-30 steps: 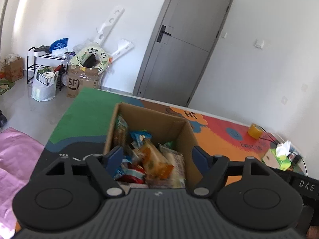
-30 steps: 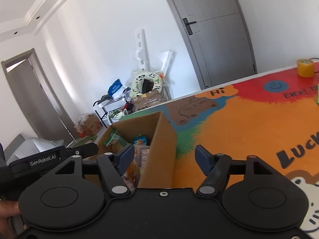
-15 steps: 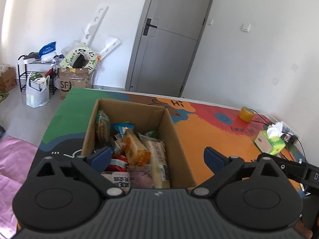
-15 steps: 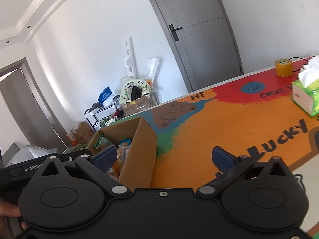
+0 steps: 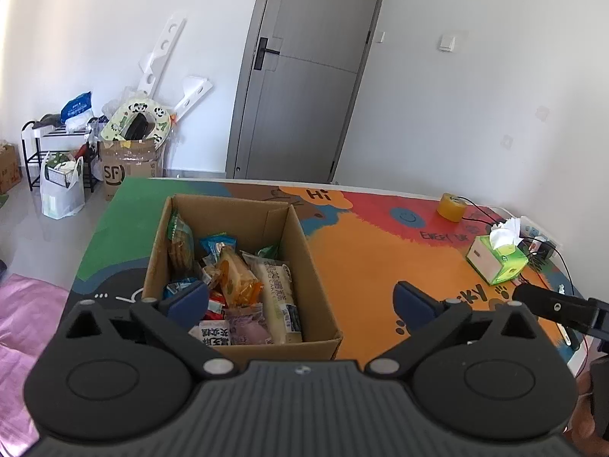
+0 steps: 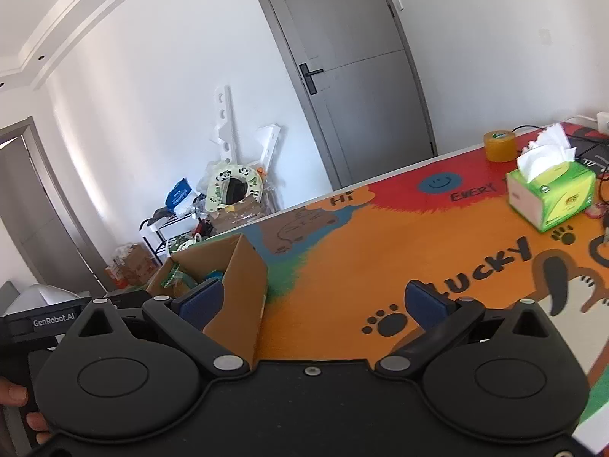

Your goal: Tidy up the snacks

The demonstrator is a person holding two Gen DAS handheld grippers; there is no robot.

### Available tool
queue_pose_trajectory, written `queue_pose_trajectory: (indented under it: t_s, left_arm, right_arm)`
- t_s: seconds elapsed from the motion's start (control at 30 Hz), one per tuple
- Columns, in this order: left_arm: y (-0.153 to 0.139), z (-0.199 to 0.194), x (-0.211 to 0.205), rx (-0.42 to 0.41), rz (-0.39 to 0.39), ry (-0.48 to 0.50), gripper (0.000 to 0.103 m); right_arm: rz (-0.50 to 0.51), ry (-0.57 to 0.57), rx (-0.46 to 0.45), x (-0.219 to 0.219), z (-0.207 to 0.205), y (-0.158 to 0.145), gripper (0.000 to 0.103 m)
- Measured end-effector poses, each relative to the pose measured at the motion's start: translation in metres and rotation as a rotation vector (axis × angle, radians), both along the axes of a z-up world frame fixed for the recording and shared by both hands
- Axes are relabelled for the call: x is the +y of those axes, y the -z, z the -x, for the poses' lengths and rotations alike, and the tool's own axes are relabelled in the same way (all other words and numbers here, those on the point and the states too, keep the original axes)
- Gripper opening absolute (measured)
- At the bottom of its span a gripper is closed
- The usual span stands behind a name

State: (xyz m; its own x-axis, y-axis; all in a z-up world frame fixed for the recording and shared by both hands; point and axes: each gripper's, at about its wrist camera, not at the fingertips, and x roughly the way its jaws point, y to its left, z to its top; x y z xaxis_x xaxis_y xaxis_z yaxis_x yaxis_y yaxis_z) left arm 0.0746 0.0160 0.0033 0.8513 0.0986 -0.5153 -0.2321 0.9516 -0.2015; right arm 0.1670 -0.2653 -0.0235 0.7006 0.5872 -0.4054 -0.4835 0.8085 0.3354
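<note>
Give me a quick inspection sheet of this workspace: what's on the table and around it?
Surface: colourful cartoon table mat, mostly bare.
Job's things: open cardboard box packed with snack packets.
Clutter: green tissue box, yellow tape roll.
Grippers: left hand-held gripper and right hand-held gripper have just been opening; both open, nothing between the jaws.
Cables: black cables at the table's far right corner.
Surroundings: closed grey door, boxes and bags by the wall.
</note>
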Motion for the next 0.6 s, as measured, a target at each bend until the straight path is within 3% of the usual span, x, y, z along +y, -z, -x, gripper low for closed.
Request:
queue_pose_trajectory:
  t_s: [0.6]
  left_arm:
    - [-0.011,0.026,-0.006,0.005,-0.026,0.021,0.103]
  right_arm:
    - [0.057,-0.001,-0.002,-0.015,0.027,-0.013,0.103]
